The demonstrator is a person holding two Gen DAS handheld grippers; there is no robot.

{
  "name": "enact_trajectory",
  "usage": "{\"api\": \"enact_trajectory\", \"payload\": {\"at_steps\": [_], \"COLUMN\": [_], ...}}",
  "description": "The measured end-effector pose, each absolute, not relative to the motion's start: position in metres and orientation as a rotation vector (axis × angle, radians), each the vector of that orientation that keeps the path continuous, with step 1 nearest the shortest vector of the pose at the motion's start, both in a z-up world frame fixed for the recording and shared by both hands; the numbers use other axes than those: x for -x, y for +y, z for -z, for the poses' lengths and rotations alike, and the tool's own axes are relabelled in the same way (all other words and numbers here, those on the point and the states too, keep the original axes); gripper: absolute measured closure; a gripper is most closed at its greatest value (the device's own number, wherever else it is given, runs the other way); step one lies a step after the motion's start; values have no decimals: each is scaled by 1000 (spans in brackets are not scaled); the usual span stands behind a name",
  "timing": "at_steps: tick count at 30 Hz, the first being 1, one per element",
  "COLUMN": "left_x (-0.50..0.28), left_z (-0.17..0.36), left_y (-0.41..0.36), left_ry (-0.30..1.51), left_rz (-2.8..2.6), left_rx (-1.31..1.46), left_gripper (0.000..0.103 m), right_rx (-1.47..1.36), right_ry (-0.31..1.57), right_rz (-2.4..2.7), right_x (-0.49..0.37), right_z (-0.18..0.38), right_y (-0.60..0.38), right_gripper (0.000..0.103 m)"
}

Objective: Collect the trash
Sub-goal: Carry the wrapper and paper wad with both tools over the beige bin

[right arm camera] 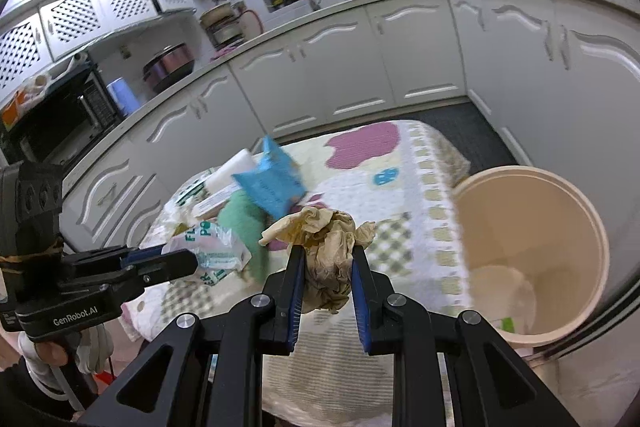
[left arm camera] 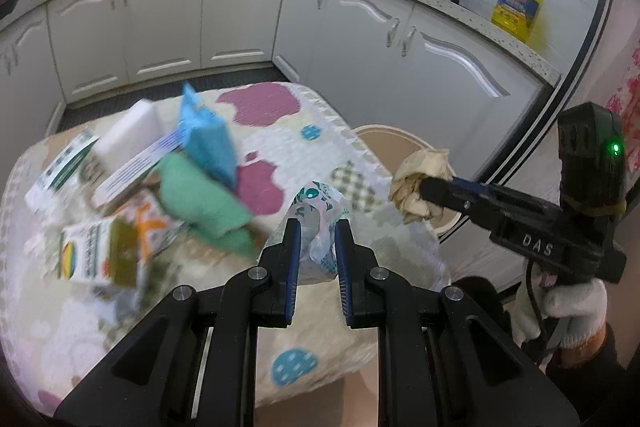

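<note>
A kitchen with white cabinets surrounds a small worktop [left arm camera: 280,147] covered in a patterned cloth. The left hand-held gripper [left arm camera: 316,231] grips a crumpled white plastic wrapper [left arm camera: 320,247] above the worktop. The right hand-held gripper [right arm camera: 327,259] clamps a crumpled brown paper ball [right arm camera: 328,267] just beside the beige bin [right arm camera: 592,227]. Boxes [left arm camera: 96,255], a blue packet [left arm camera: 208,139] and a green cloth [left arm camera: 200,199] lie piled on the worktop.

The crumpled paper [right arm camera: 330,259] sits between the right gripper [right arm camera: 326,281] fingers, above the table [right arm camera: 420,187]. The bin [right arm camera: 532,251] stands to that claw's right, beside the table edge. The left gripper [right arm camera: 176,263] with its plastic wrapper [right arm camera: 218,251] lies to the left, and the pile of boxes and packets [right arm camera: 256,187] sits on the table ahead.
</note>
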State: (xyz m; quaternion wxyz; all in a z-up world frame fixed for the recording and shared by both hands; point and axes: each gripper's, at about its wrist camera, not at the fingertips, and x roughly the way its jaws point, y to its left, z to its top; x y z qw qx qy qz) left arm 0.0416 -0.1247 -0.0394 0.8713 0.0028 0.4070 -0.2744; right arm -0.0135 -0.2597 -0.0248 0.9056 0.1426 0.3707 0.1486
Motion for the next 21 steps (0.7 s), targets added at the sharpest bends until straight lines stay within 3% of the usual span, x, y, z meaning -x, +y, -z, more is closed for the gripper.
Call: {"api": "enact_trajectory", "payload": {"at_steps": [21], "left_x": [-87], "left_z": [42], "left_y": [-252], "left_ry": [865], "left_rz": [664], "left_rx": [-97], "left_gripper": [88], "right_rx": [-350], "right_ry": [763], "right_rz": [-65], "right_x": [16], "right_z": [39], "right_y": [-373], "right_gripper": [82]}}
